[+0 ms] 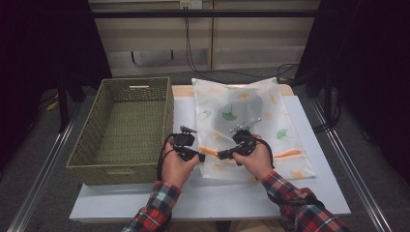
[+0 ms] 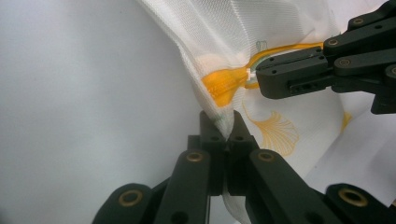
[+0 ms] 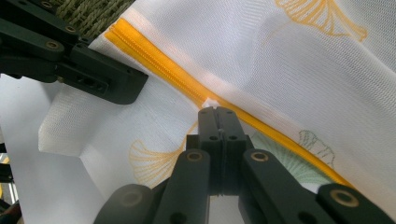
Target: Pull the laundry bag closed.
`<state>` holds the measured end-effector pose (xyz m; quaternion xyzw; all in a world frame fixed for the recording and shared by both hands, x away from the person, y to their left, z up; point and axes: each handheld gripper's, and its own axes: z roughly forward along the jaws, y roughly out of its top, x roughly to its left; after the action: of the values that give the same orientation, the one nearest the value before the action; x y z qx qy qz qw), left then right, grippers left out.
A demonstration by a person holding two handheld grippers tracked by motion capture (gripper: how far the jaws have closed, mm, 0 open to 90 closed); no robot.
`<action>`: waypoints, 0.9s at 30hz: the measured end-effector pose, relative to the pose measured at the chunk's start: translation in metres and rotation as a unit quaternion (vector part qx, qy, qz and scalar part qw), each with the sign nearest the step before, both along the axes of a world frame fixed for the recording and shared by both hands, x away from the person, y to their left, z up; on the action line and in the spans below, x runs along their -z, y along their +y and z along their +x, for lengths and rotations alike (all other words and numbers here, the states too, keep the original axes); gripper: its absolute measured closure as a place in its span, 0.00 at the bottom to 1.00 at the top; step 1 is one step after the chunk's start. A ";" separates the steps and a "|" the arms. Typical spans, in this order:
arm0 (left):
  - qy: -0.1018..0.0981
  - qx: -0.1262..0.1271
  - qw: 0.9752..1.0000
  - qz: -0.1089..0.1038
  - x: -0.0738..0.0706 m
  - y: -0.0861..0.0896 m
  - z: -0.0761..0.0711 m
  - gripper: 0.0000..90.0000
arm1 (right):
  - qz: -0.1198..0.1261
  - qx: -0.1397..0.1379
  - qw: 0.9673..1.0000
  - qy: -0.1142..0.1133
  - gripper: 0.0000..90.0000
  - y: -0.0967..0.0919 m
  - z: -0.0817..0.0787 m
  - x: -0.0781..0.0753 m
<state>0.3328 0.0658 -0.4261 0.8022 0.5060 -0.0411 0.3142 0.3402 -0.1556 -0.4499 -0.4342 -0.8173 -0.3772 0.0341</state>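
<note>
A white mesh bag [image 1: 251,121] printed with ginkgo leaves lies on the table, with something grey showing through it. An orange zipper [image 1: 288,153] runs along its near edge. My left gripper [image 1: 202,156] is shut on the bag's corner fabric [image 2: 223,122], just below the zipper's end [image 2: 224,84]. Facing it from the right, my right gripper [image 1: 221,155] is shut on the small white zipper pull [image 3: 212,101] on the orange zipper [image 3: 159,65]. The two gripper tips nearly meet at the bag's near left corner.
An empty woven green basket [image 1: 87,145] stands left of the bag, close beside my left hand. Both rest on a white board [image 1: 241,198] over the table. Cables hang by the wall at the back.
</note>
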 end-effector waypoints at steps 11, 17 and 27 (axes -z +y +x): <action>0.005 -0.005 1.000 0.000 0.000 0.000 0.000 0.99 | -0.014 0.006 1.000 -0.006 1.00 -0.003 -0.004 0.000; 0.004 -0.007 1.000 0.001 0.001 0.000 0.000 0.99 | -0.016 0.009 1.000 -0.009 1.00 -0.009 -0.006 0.000; 0.003 -0.007 1.000 0.001 0.000 0.000 0.000 0.99 | -0.014 0.014 1.000 -0.011 1.00 -0.016 -0.006 0.002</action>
<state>0.3326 0.0658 -0.4264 0.7989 0.5127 -0.0402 0.3120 0.3339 -0.1721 -0.4514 -0.4419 -0.8165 -0.3712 0.0142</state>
